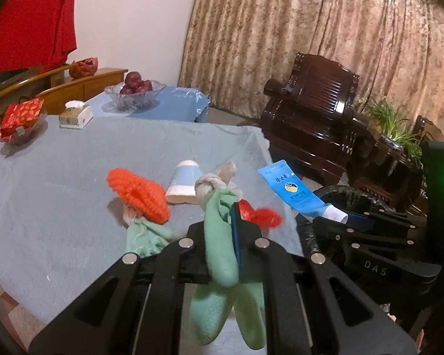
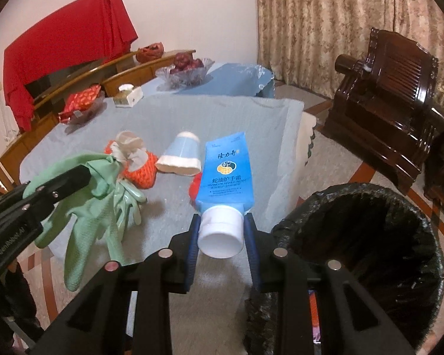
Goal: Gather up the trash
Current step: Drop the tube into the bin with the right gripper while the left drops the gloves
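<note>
My left gripper (image 1: 225, 222) is shut on knotted green rubber gloves (image 1: 219, 242), held above the blue-grey tablecloth (image 1: 74, 177); the gloves also show in the right wrist view (image 2: 109, 195). My right gripper (image 2: 222, 222) is shut on the white cap of a blue hand cream tube (image 2: 226, 171), which also shows in the left wrist view (image 1: 293, 189). A black-lined trash bin (image 2: 370, 254) stands just right of the right gripper. A tipped blue-and-white paper cup (image 2: 182, 155) and orange-red netting (image 2: 142, 168) lie on the table.
A tissue box (image 1: 75, 115), a red snack bag in a dish (image 1: 20, 121) and a glass fruit bowl (image 1: 134, 93) sit at the table's far side. A dark wooden armchair (image 2: 384, 103) and curtains stand to the right. A potted plant (image 1: 396, 127) is nearby.
</note>
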